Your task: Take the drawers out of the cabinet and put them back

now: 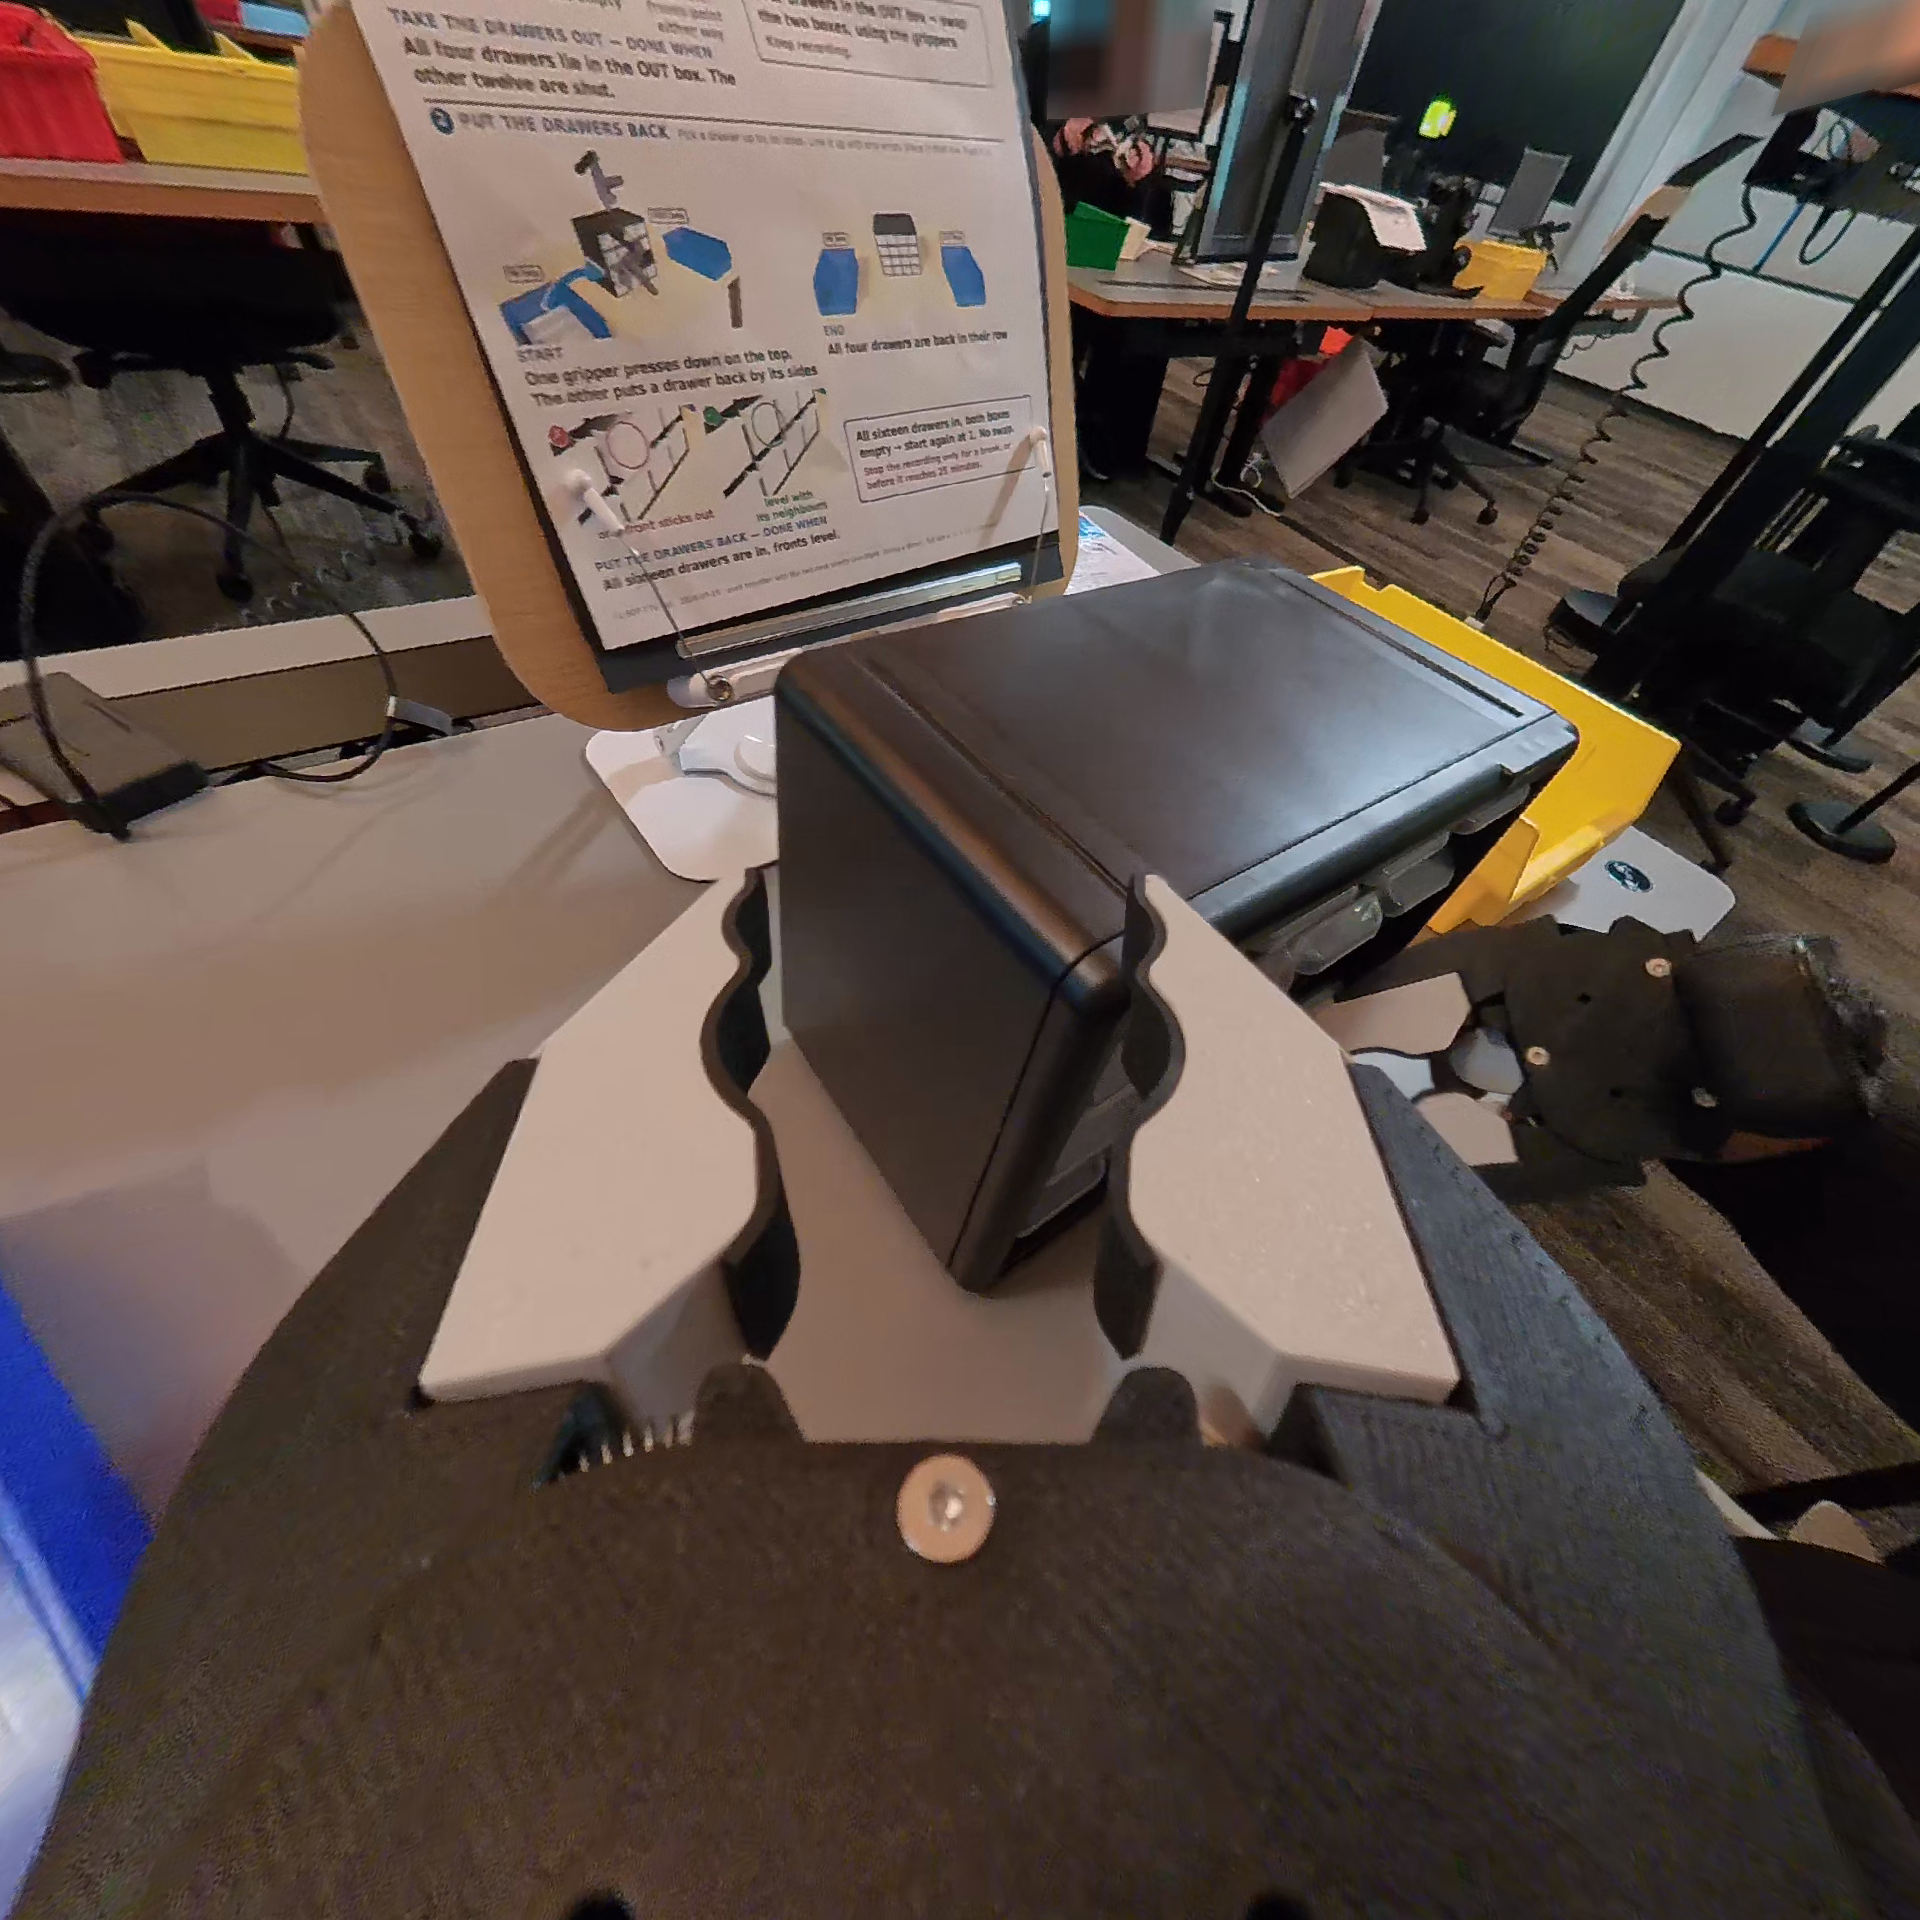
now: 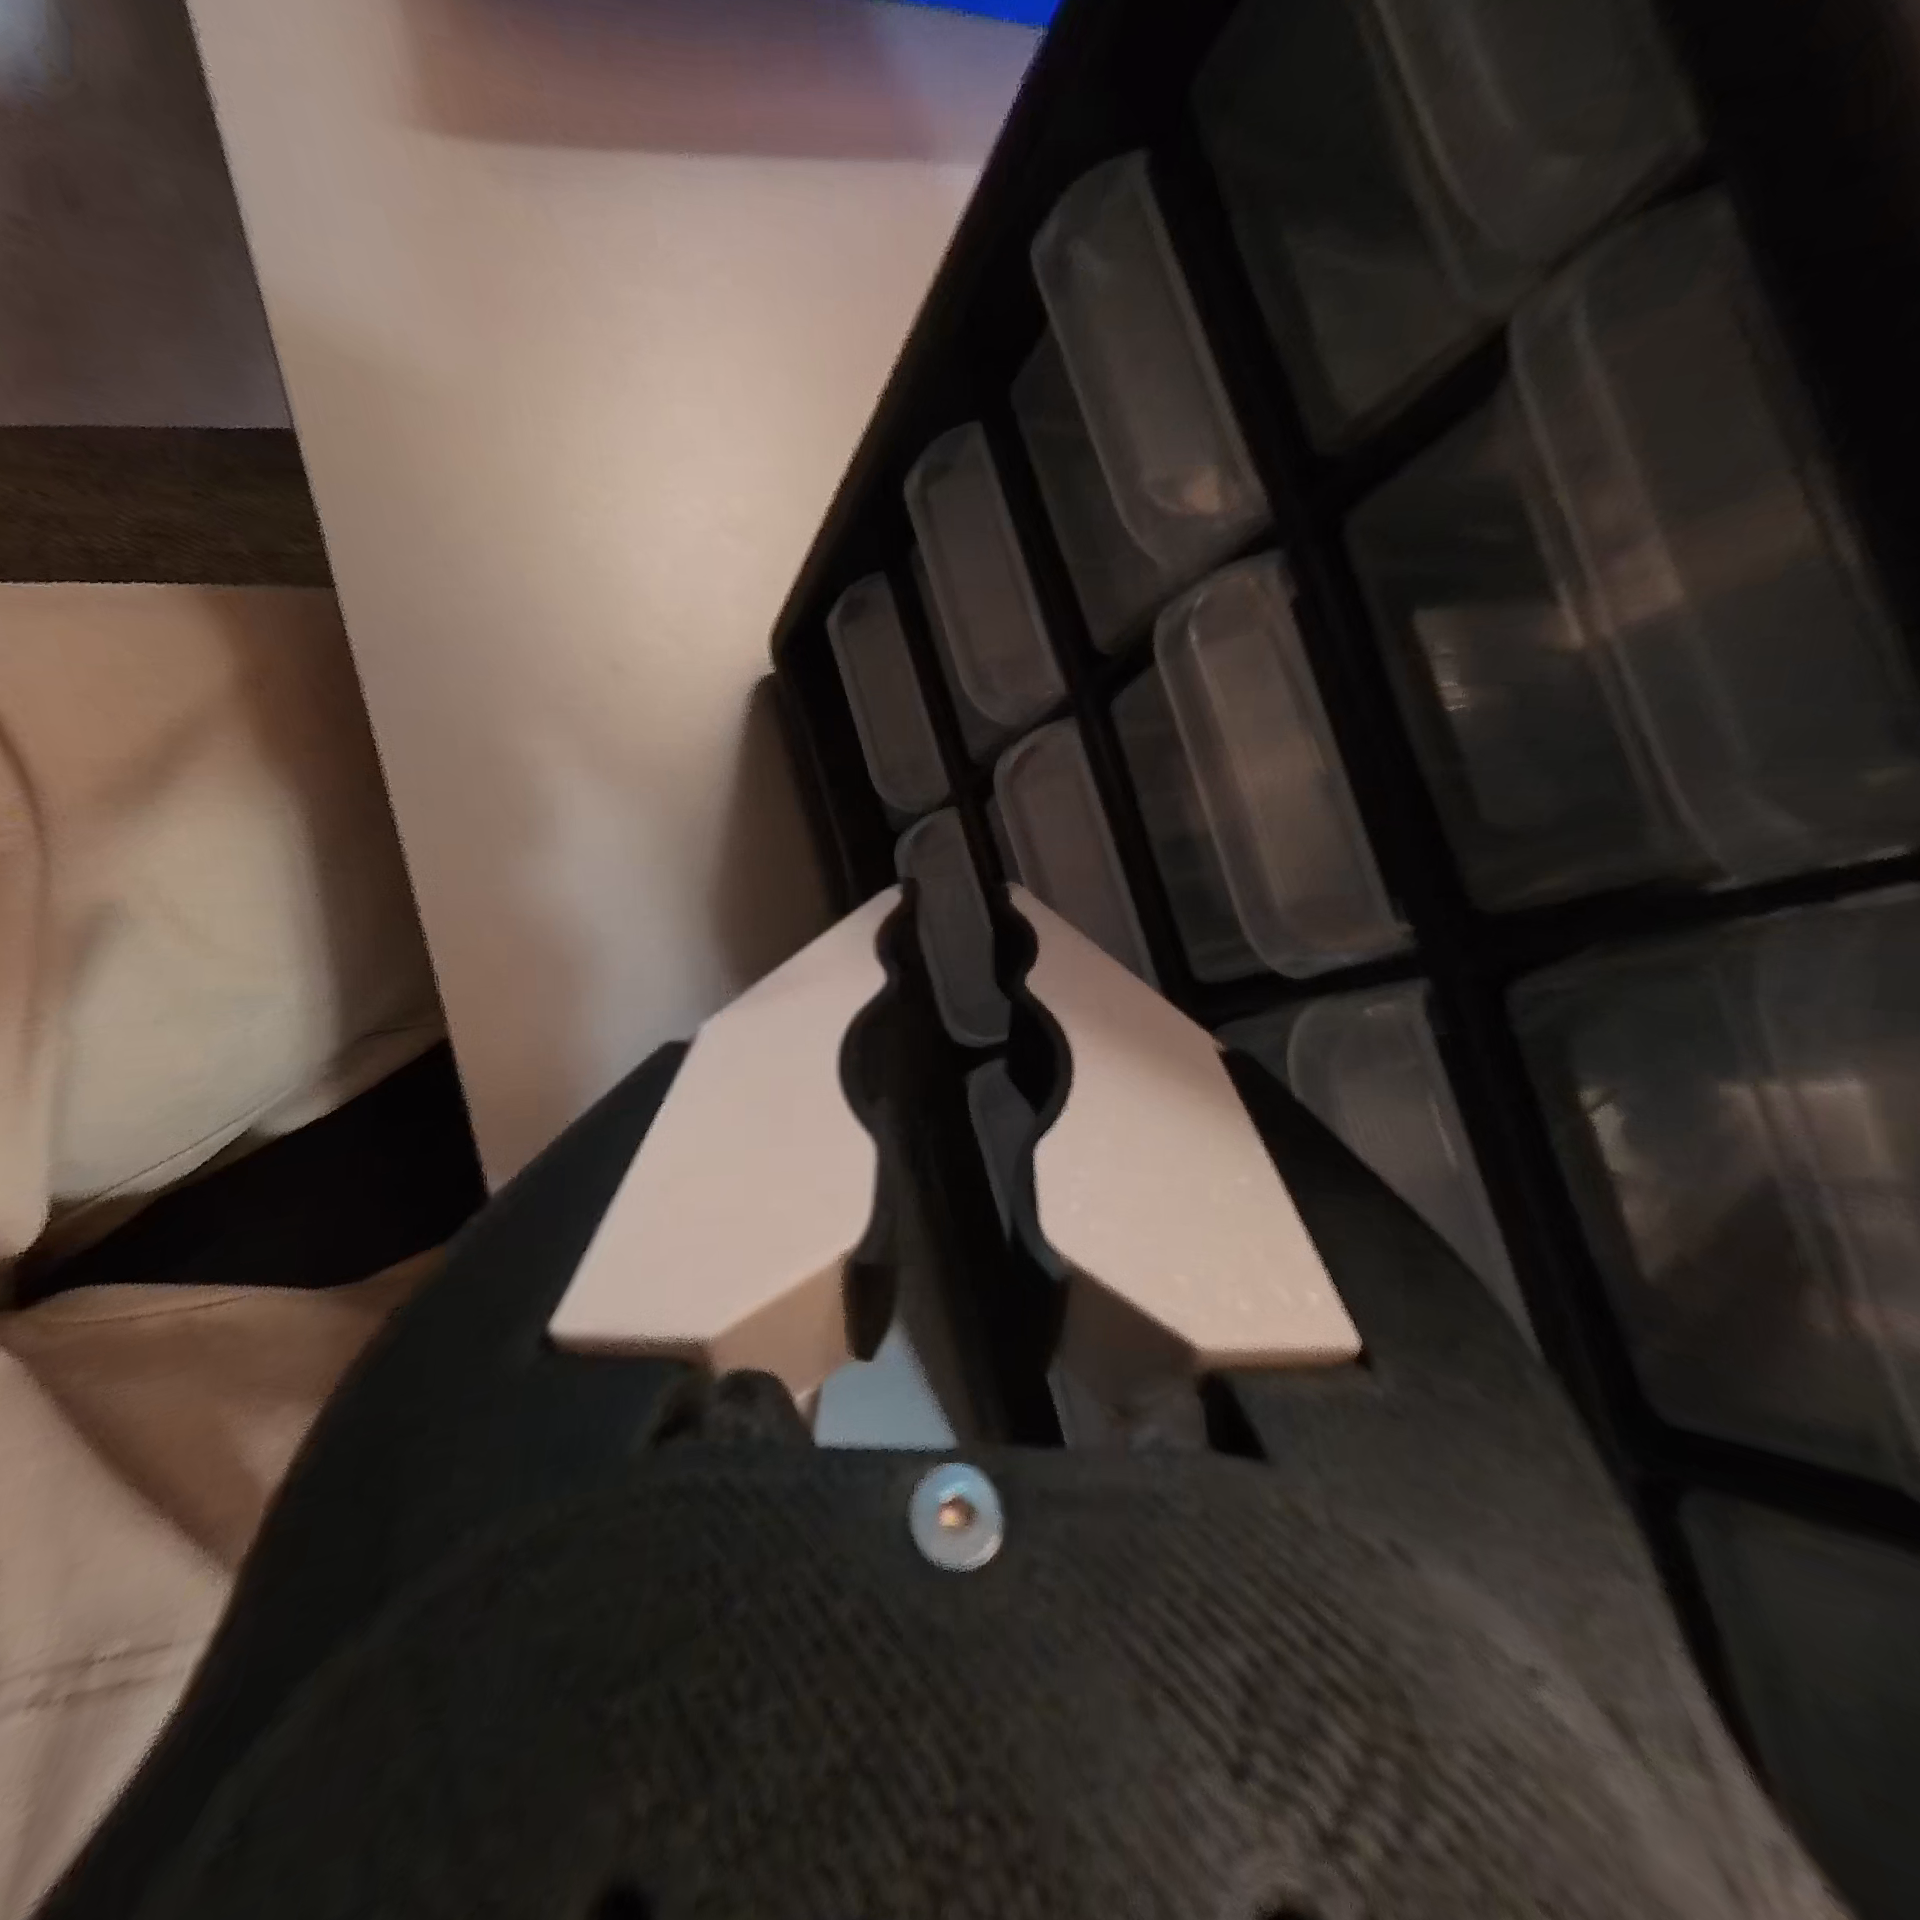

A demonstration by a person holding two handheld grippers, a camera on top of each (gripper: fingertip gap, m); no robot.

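Note:
The black cabinet (image 1: 1195,748) stands on the grey table (image 1: 260,987), seen from behind and above. My left gripper (image 1: 945,935) is open, and its two grey fingers straddle the cabinet's near upper corner. My right gripper (image 2: 961,904) is at the cabinet's front, which fills the right wrist view as a tilted black grid (image 2: 1309,520) of clear drawers (image 2: 1662,623). Its fingers are closed on the front handle of one clear drawer (image 2: 951,935) in the end column. The right gripper (image 1: 1455,1060) also shows in the left wrist view at the cabinet's front, right of it.
A yellow bin (image 1: 1600,769) stands just beyond the cabinet. A blue bin (image 1: 42,1507) shows at the left edge. An instruction sheet on a stand (image 1: 707,312) rises behind the cabinet. A black cable (image 1: 104,790) lies at the far left. Office desks and chairs are beyond.

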